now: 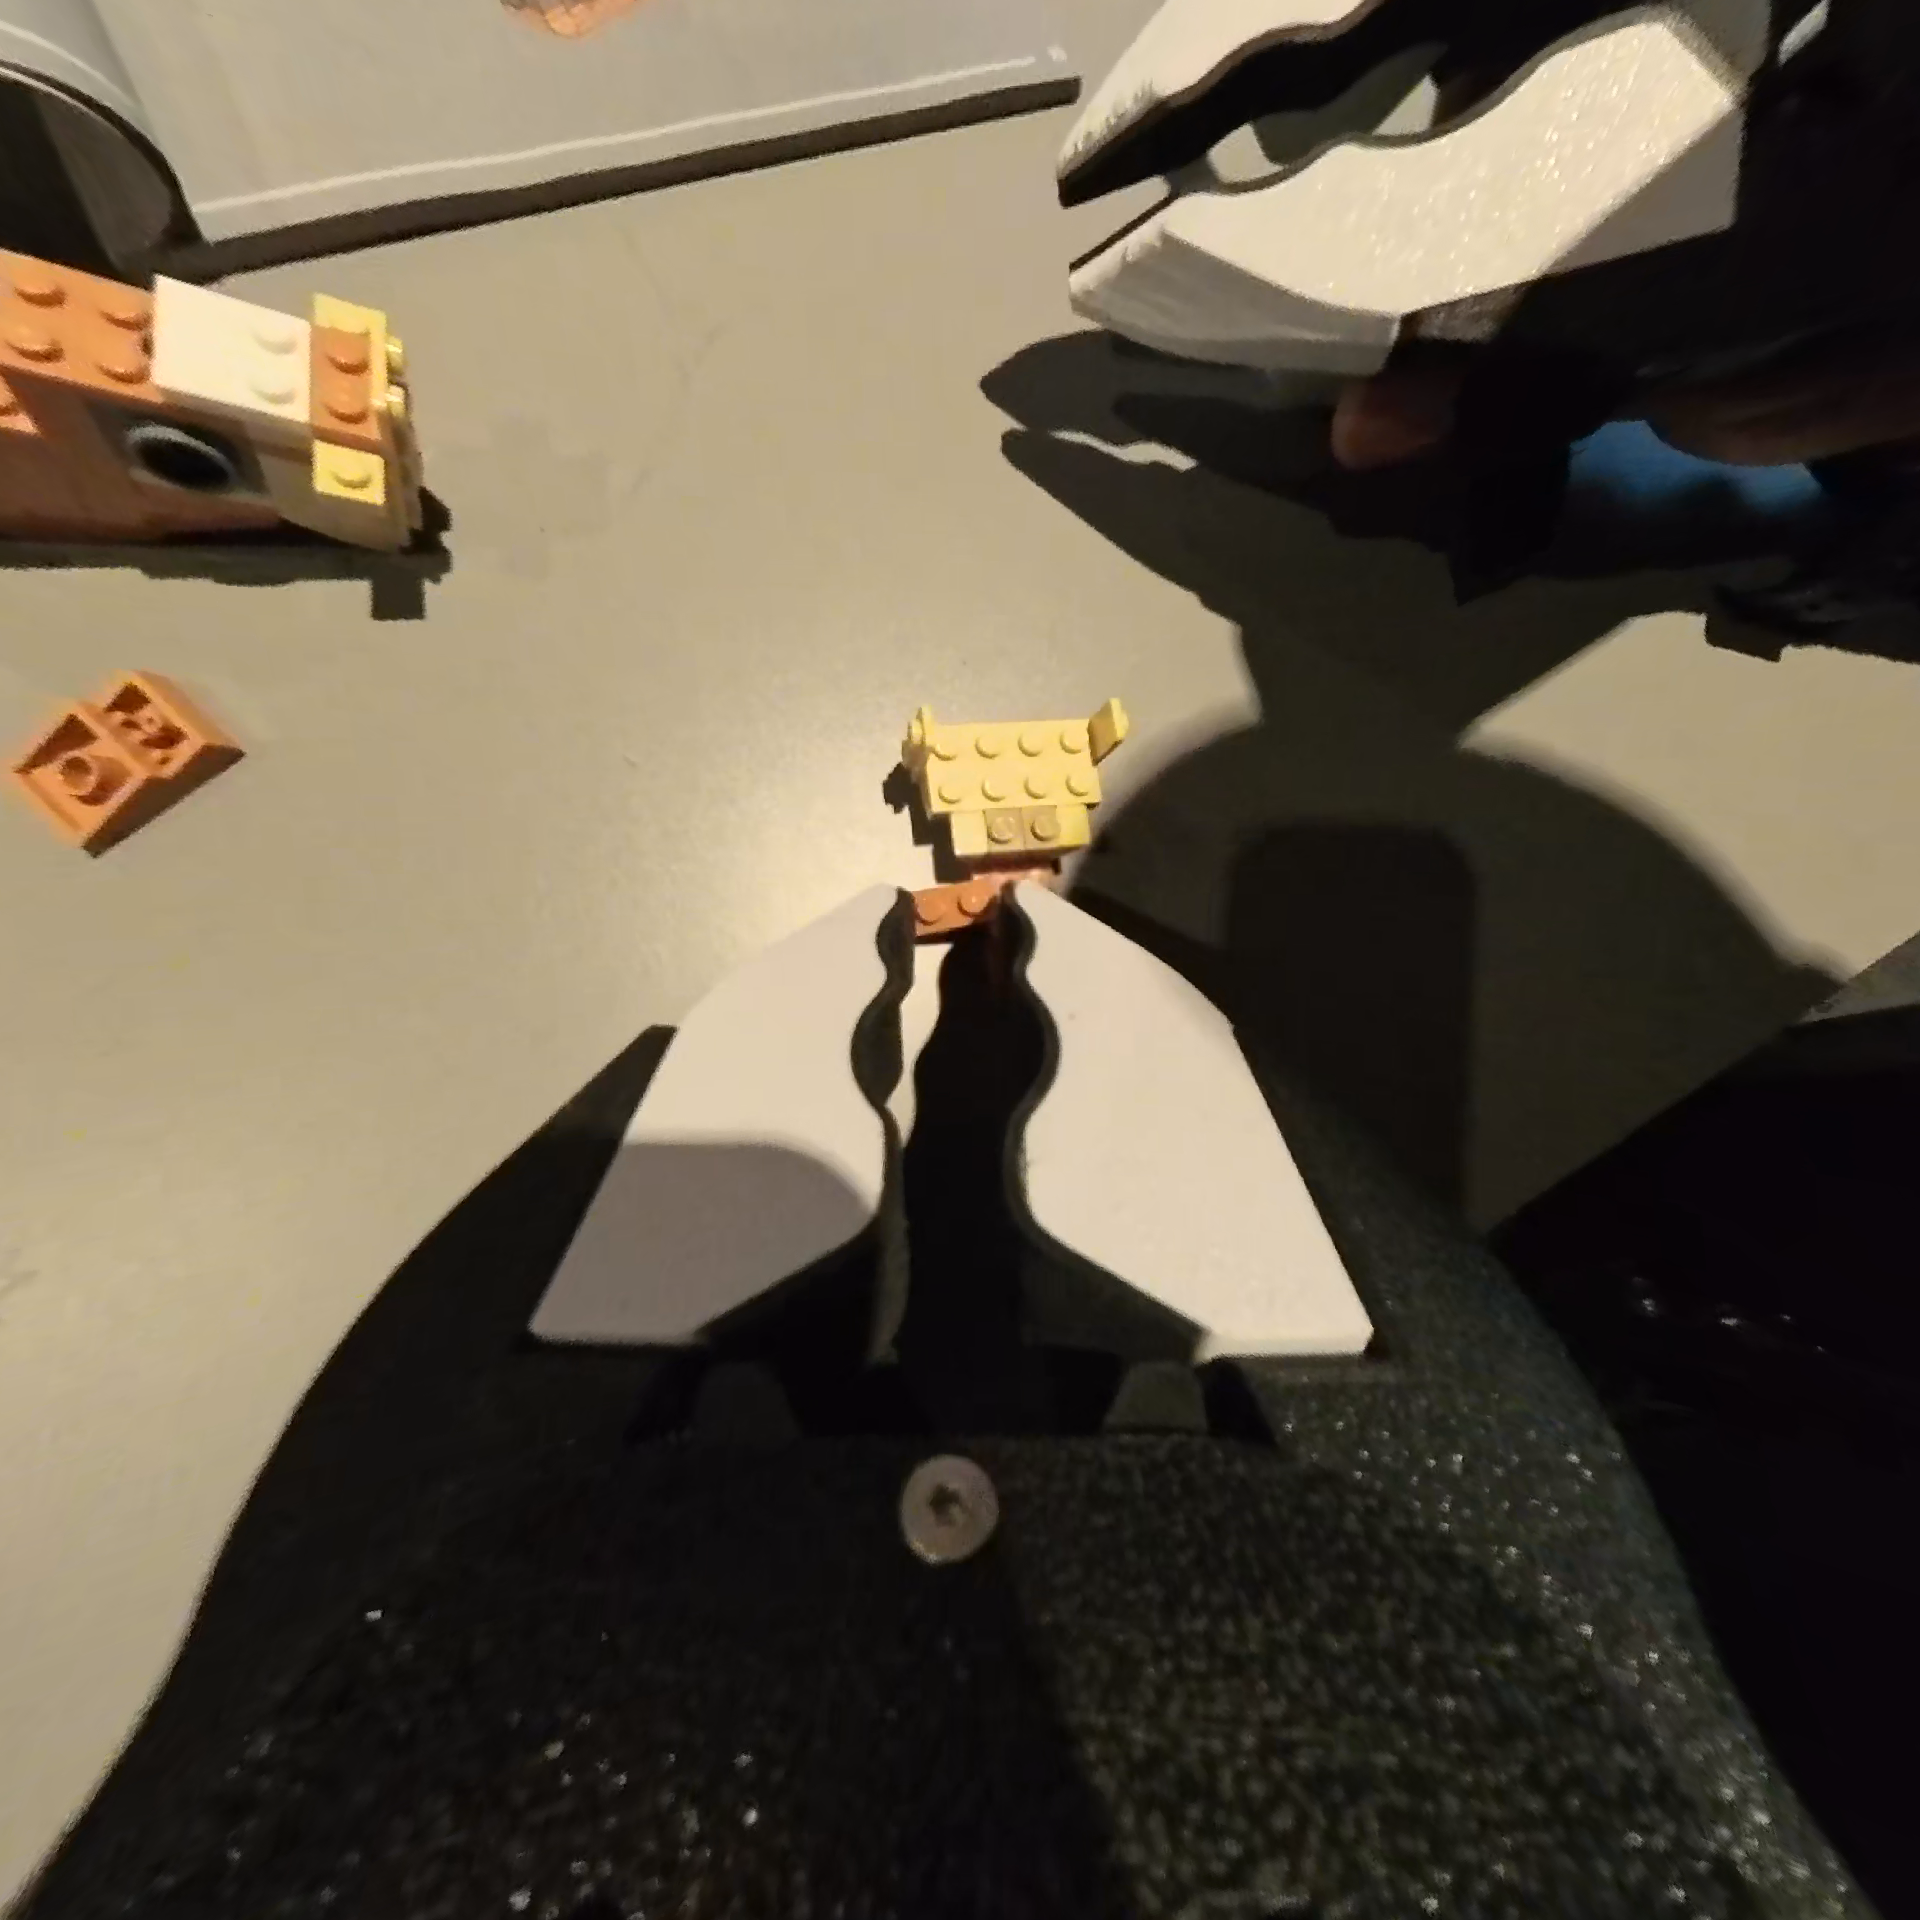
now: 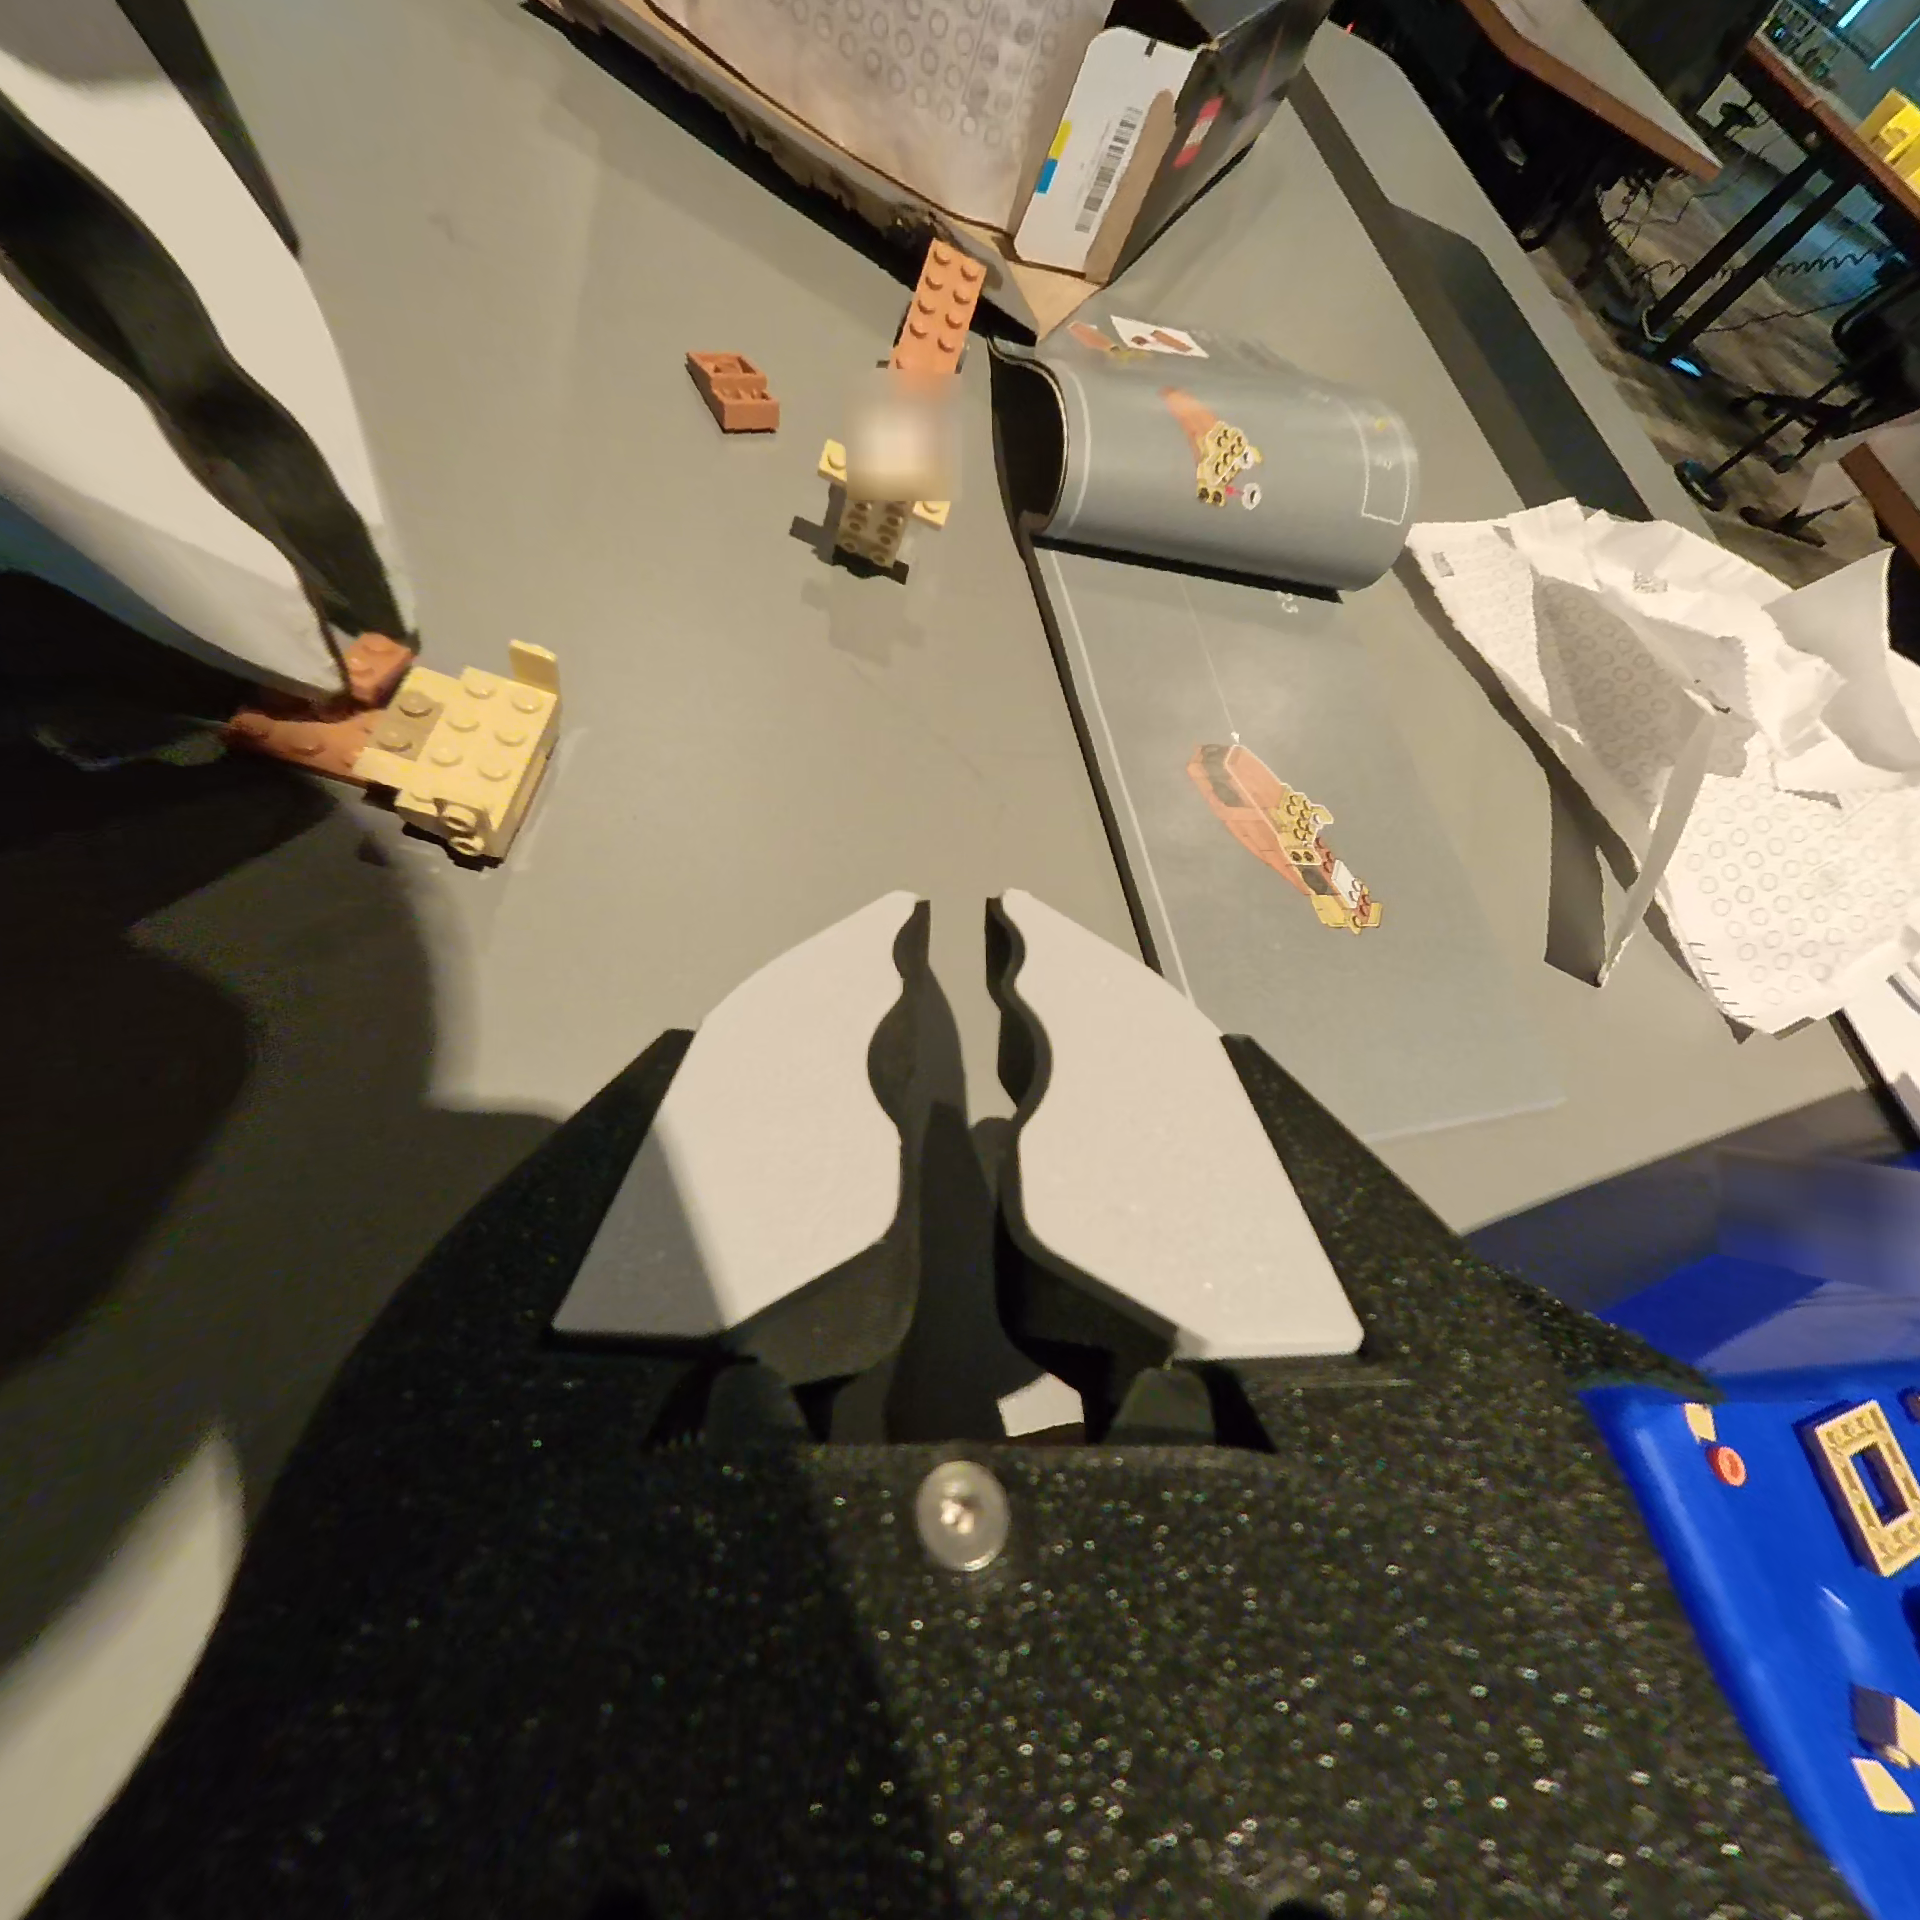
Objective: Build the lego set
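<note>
Two claws: both over the grey counter, one gripping, one with nothing in it
Blue bin: a blue bin at the near right of the right wrist view, with small tan pieces and a tan frame piece lying in it
Paper: crumpled white paper on the right side of the counter, beyond the bin
Booklet: an open instruction booklet lies flat just right of centre, its far page curled up into a roll
Loose bricks: an orange brick lies upside down on the left in the left wrist view; a dark brown plate lies farther off in the right wrist view
Larger builds: an orange, white and tan assembly at the left edge of the left wrist view; a small tan upright build near the booklet roll, partly under a blur patch
Box: a torn cardboard box at the far edge, with a long orange plate leaning at its foot
Tan sub-assembly: the tan studded sub-assembly rests on the counter, a brown plate joined to its near end
Left claw: the left claw is closed narrowly on that brown plate, tips touching it
Right claw: the right claw hangs above the counter, well apart from the sub-assembly, jaws a narrow slit apart and holding nothing
</note>
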A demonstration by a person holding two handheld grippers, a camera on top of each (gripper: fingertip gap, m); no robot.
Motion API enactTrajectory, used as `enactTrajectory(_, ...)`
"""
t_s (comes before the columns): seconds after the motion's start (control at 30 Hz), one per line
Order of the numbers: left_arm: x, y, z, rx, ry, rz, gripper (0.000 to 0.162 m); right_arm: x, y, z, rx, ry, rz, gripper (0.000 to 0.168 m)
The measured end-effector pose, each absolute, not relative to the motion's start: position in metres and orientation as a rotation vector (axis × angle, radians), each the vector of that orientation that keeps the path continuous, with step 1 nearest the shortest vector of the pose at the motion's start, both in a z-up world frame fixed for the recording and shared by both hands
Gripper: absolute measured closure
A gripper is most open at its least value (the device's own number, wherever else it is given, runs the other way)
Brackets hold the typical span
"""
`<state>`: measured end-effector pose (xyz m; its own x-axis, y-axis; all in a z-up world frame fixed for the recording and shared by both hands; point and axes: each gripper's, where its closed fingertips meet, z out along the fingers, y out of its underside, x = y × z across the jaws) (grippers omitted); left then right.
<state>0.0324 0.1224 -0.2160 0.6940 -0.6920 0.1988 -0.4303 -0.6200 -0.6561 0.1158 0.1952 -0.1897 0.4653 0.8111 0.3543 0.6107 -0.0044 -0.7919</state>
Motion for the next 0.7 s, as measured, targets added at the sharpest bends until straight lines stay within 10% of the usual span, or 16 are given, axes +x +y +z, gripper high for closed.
enactTrajectory(0.7, 0.046, 0.118, -0.216, -2.220, 1.007, -0.359, 0.147, 0.113, 0.191, -0.197, -1.668, -1.303, 0.142, 0.158)
